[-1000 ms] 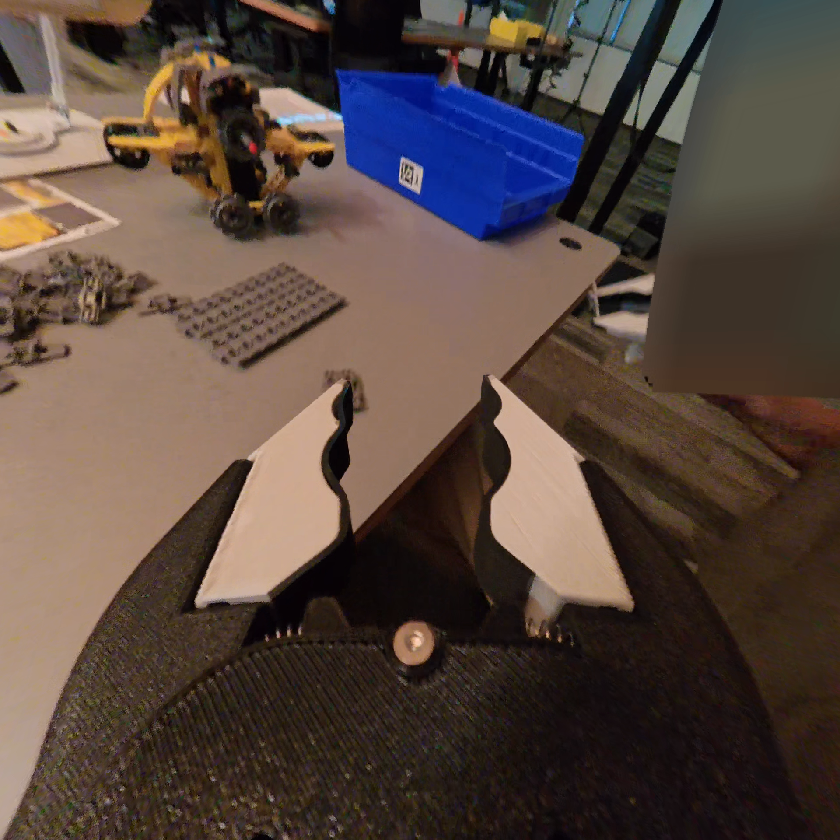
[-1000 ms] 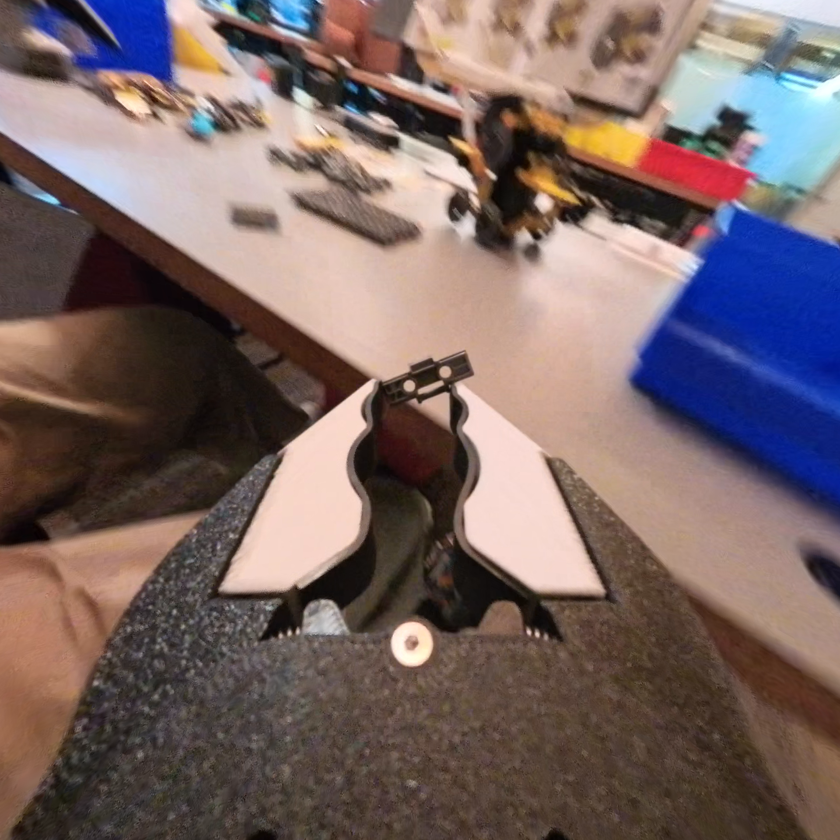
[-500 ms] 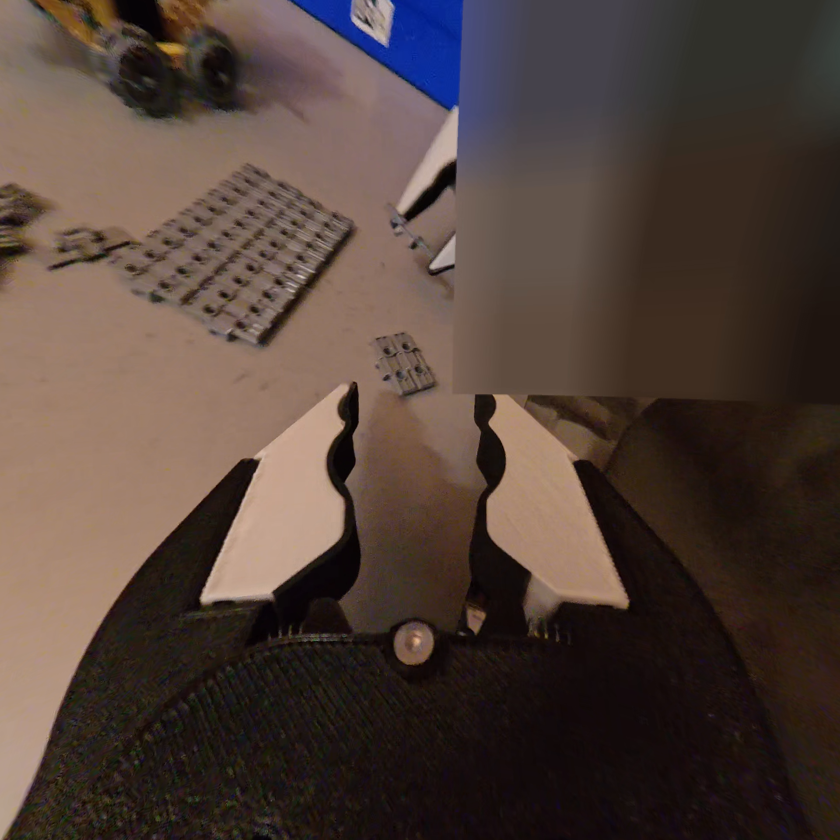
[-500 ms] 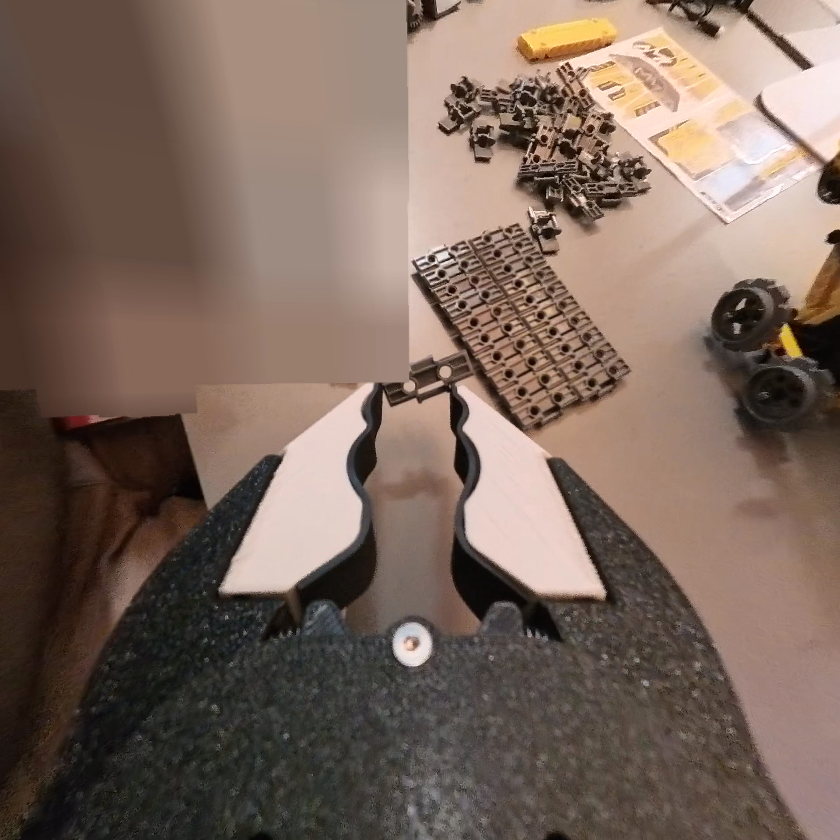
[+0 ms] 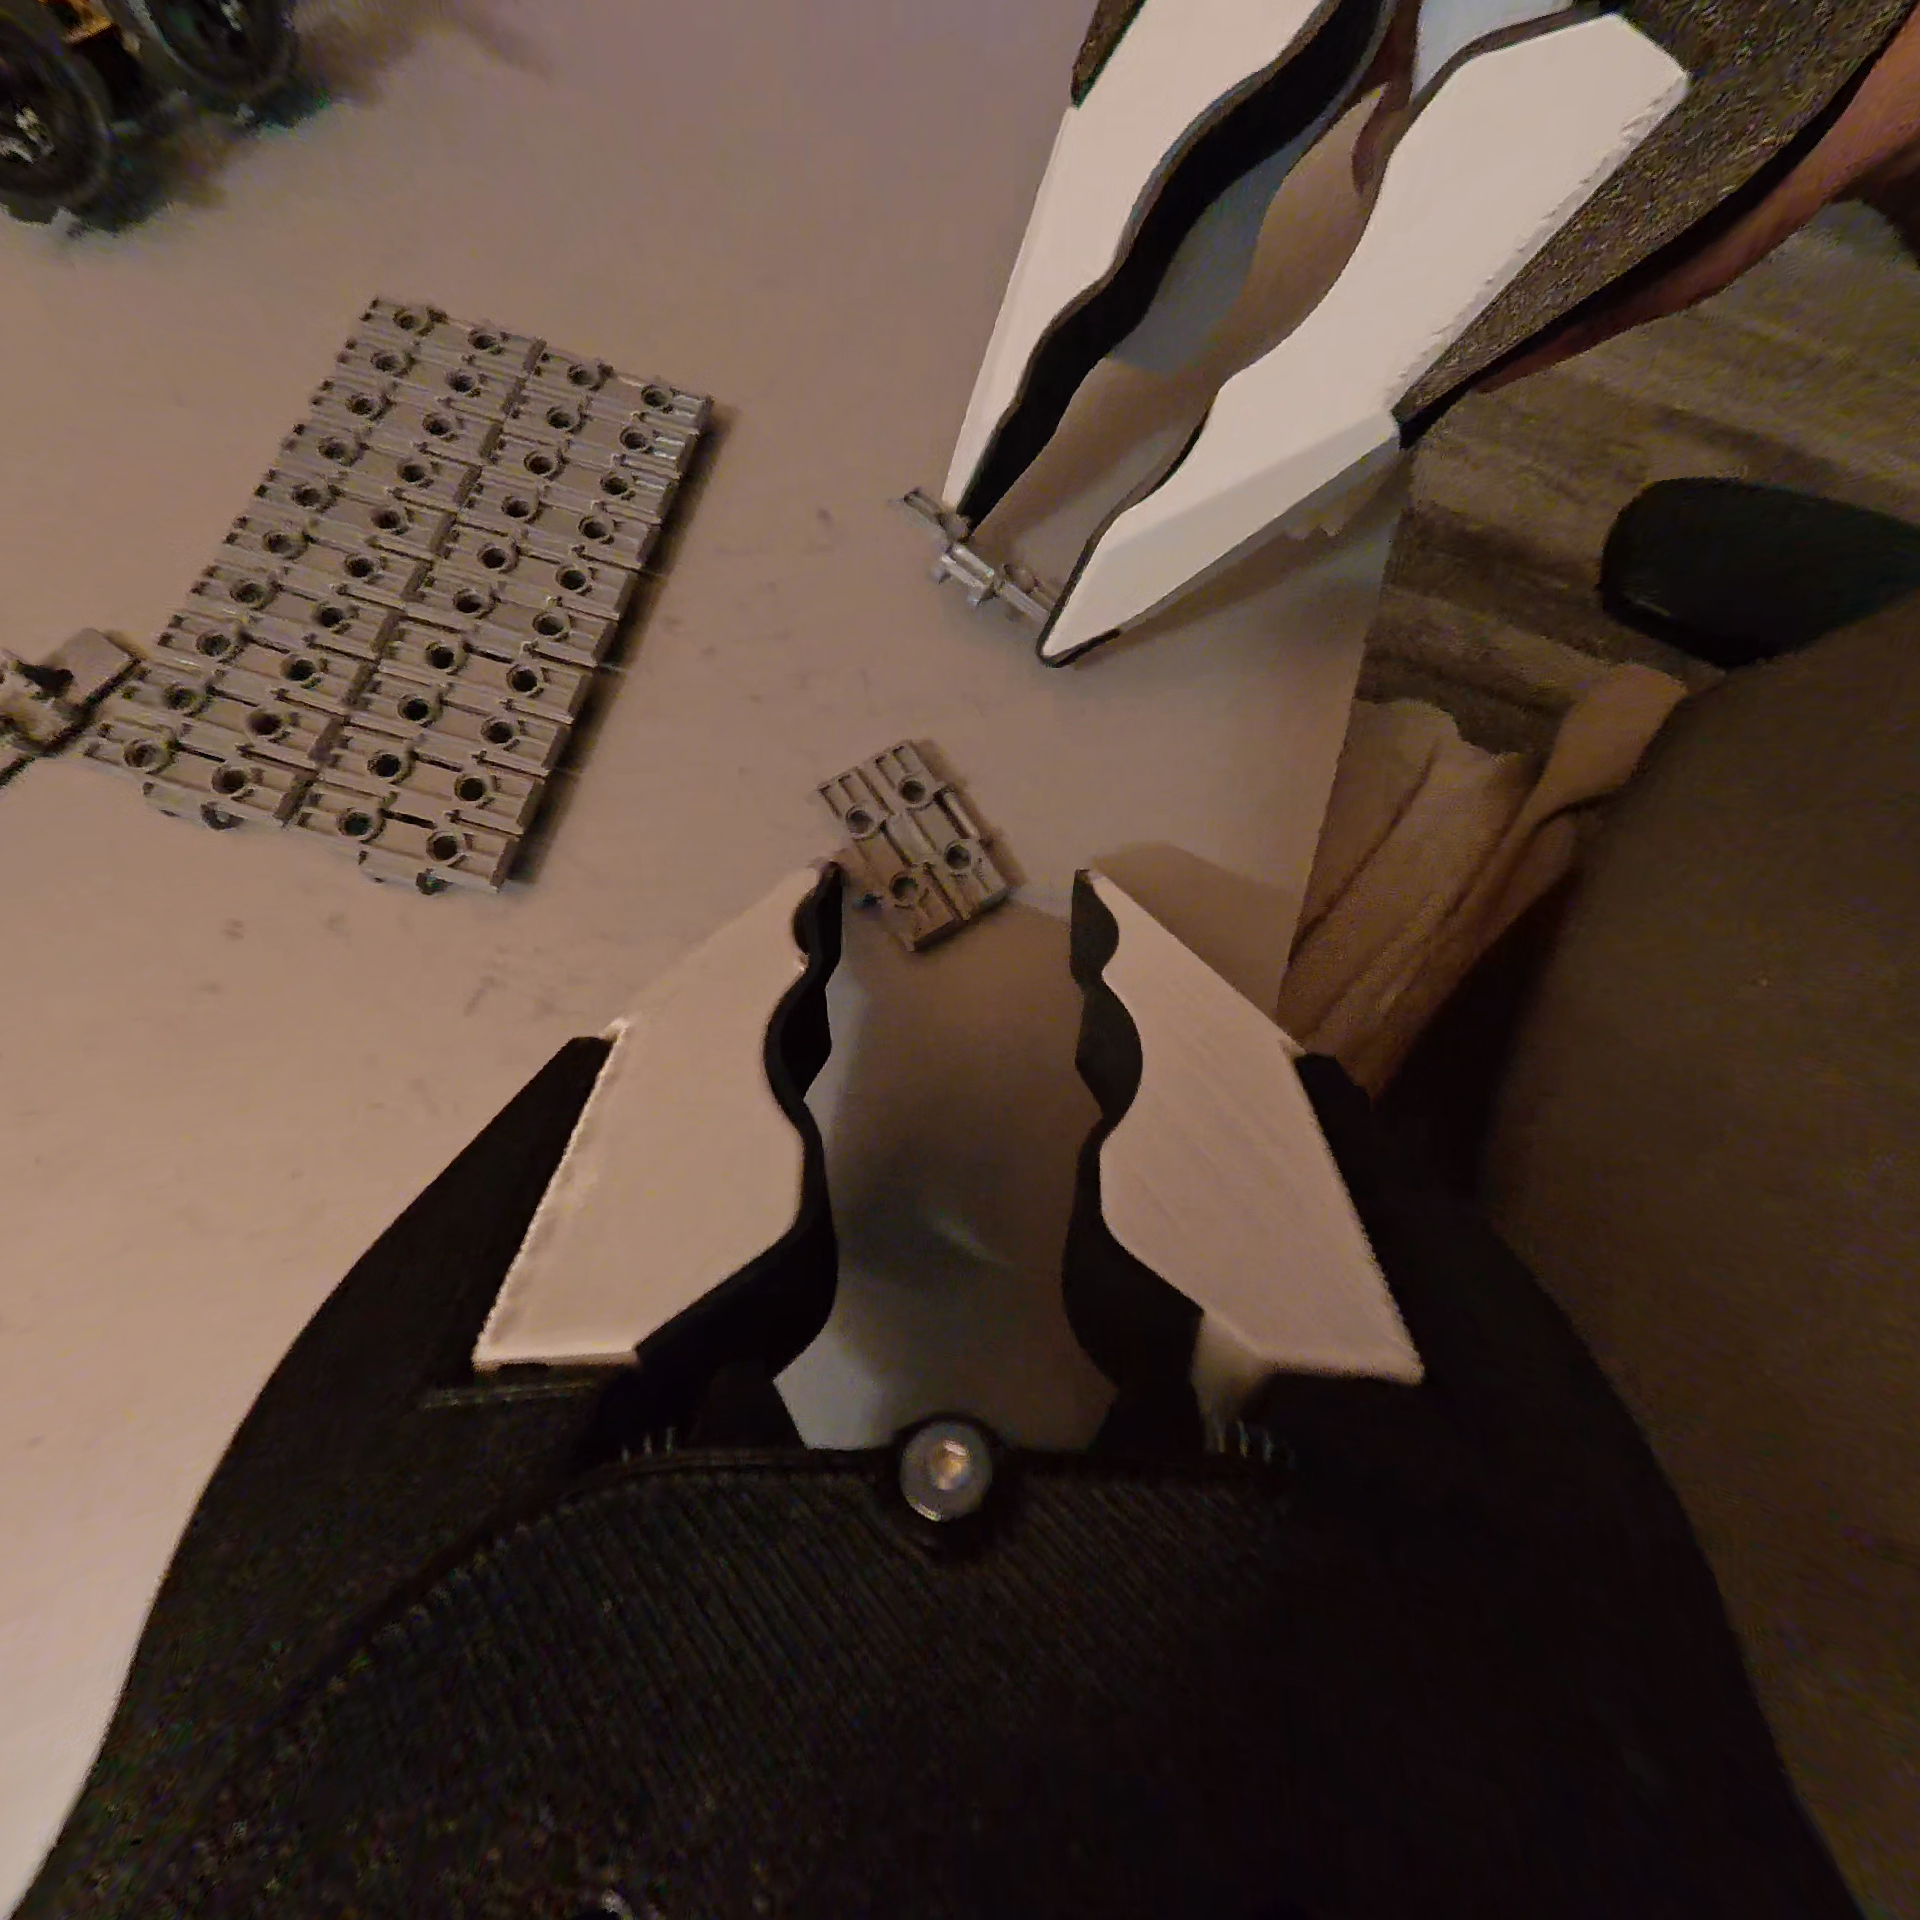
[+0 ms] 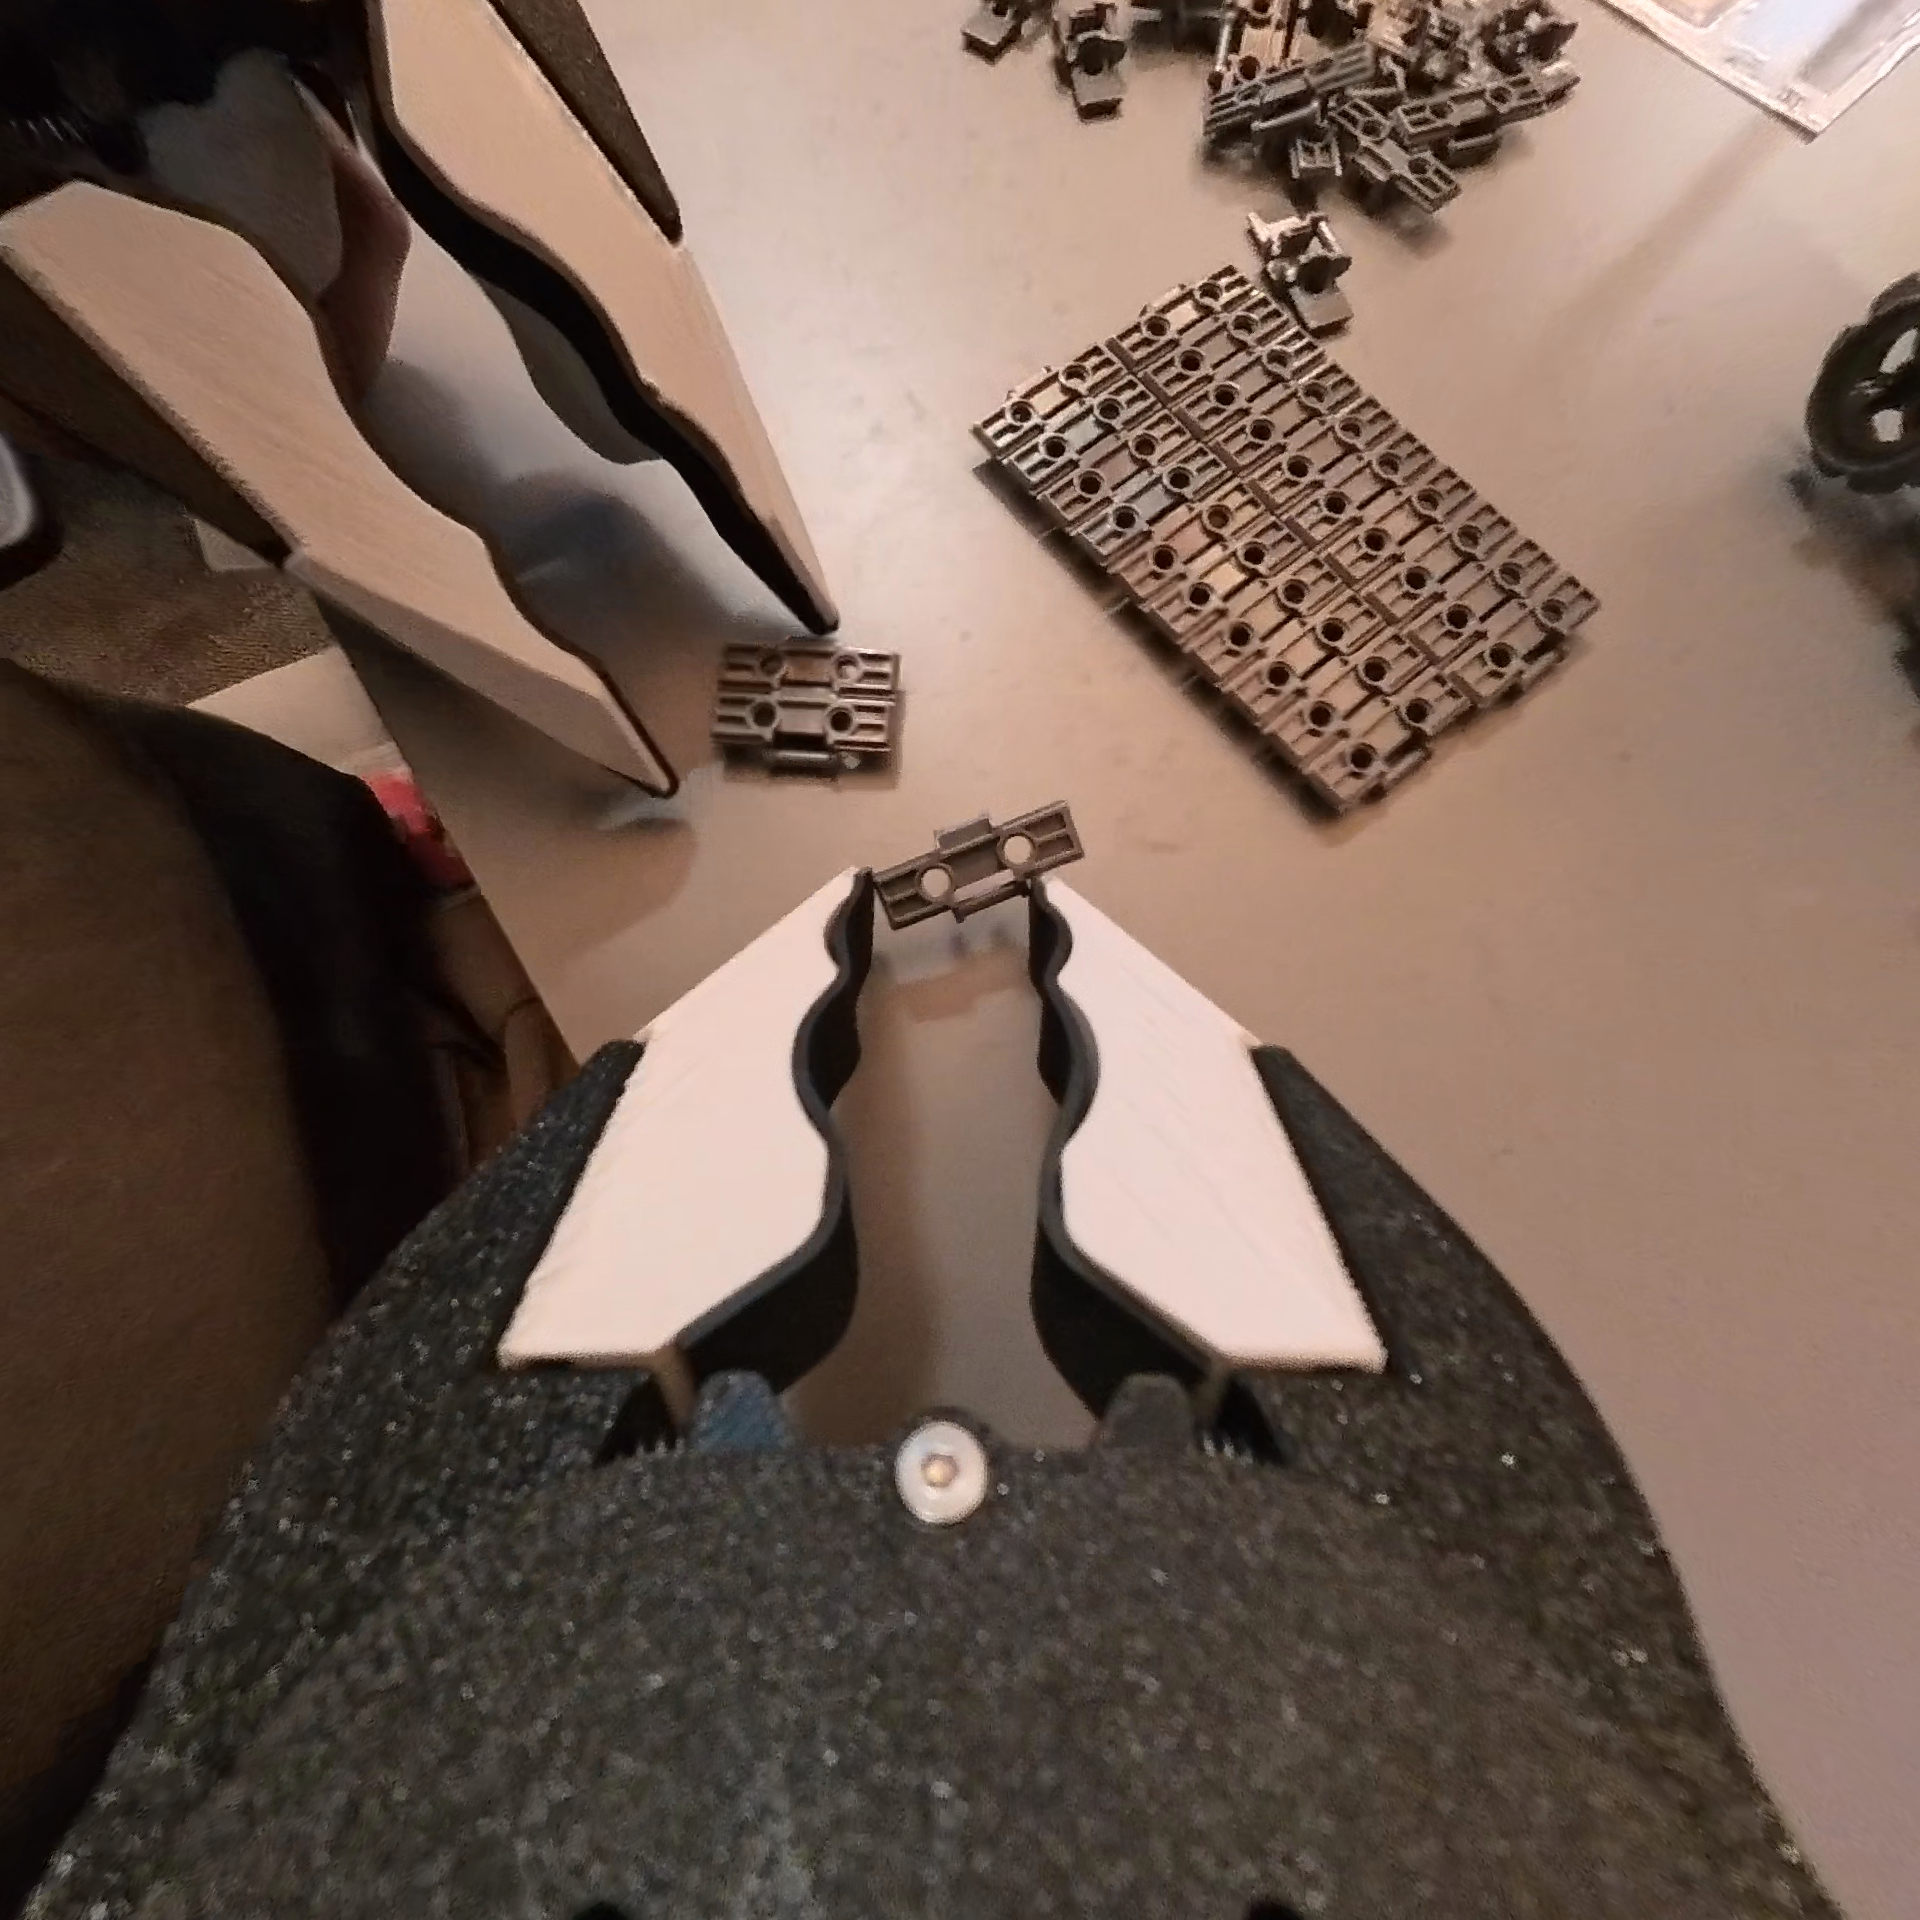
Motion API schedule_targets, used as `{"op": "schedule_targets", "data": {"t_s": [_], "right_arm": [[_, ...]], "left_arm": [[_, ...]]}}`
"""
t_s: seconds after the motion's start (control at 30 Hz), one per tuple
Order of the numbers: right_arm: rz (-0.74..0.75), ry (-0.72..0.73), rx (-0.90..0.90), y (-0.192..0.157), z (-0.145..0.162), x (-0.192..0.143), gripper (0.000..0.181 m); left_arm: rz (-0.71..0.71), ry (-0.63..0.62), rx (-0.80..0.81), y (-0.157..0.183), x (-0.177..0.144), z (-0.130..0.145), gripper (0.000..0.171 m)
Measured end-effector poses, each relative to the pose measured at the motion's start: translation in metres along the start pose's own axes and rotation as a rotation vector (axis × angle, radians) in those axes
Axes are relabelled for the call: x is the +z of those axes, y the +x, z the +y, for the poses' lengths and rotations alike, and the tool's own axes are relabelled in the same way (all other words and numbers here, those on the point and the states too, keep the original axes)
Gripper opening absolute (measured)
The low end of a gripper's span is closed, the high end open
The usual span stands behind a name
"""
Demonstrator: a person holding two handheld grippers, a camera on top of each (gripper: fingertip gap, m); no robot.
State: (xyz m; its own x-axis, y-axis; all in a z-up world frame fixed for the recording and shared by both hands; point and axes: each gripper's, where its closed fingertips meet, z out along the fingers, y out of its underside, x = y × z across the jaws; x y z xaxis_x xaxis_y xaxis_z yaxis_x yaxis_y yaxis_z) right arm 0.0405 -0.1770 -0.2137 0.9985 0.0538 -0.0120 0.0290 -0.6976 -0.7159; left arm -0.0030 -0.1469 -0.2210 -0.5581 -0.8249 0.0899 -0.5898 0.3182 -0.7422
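Observation:
My left gripper (image 5: 953, 878) is open and low over the grey table (image 5: 312, 1091). A small flat piece of two joined grey tread links (image 5: 914, 842) lies on the table at its tips, close to the left finger (image 5: 727, 997), with no pad pressing on it. My right gripper (image 6: 948, 883) is shut on a single grey tread link (image 6: 977, 862), held across its fingertips just above the table. In the left wrist view the right gripper (image 5: 1010, 577) shows at top right with that link (image 5: 977, 571). In the right wrist view the left gripper (image 6: 738, 701) stands over the two-link piece (image 6: 805, 707).
A large mat of joined tread links (image 5: 405, 613) lies to the left, also in the right wrist view (image 6: 1288, 540). A pile of loose links (image 6: 1351, 94) lies beyond it. Black wheels of a model (image 5: 62, 114) are at far left. The table edge (image 5: 1340, 831) runs close by. Some 6 cm of space lies between my two pairs of fingers.
Both grippers swung from the table's edge down over the table and toward each other. My left jaws narrowed somewhat over the two-link piece. My right gripper kept its hold on the single link.

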Motion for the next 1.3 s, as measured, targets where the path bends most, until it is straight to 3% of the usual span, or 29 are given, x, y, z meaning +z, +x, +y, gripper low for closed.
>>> {"op": "schedule_targets", "data": {"t_s": [0.17,0.37,0.53,0.93,1.07,1.13,1.2,1.3], "right_arm": [[-0.025,-0.041,-0.048,-0.014,0.001,0.005,0.029],[-0.094,-0.059,-0.071,-0.026,0.008,0.001,0.029],[-0.147,-0.081,-0.106,-0.031,0.007,0.004,0.029],[-0.181,-0.167,-0.167,-0.035,0.005,0.012,0.029],[-0.178,-0.211,-0.18,-0.033,0.007,0.011,0.05],[-0.182,-0.203,-0.155,-0.031,0.003,0.007,0.051],[-0.201,-0.144,-0.119,-0.03,-0.007,0.003,0.04],[-0.232,-0.037,-0.064,-0.029,-0.02,-0.001,0.003]], "left_arm": [[0.059,0.01,-0.025,0.025,-0.004,0.003,0.047],[0.016,0.066,-0.067,0.017,-0.011,0.0,0.057],[-0.005,0.049,0.033,0.01,-0.003,-0.01,0.069],[0.071,-0.041,0.139,0.012,0.012,-0.003,0.049],[0.065,-0.039,0.135,0.01,0.011,-0.002,0.049],[0.06,-0.038,0.136,0.009,0.011,-0.002,0.049],[0.057,-0.037,0.14,0.009,0.011,-0.002,0.049],[0.06,-0.037,0.141,0.01,0.011,-0.002,0.046]]}}
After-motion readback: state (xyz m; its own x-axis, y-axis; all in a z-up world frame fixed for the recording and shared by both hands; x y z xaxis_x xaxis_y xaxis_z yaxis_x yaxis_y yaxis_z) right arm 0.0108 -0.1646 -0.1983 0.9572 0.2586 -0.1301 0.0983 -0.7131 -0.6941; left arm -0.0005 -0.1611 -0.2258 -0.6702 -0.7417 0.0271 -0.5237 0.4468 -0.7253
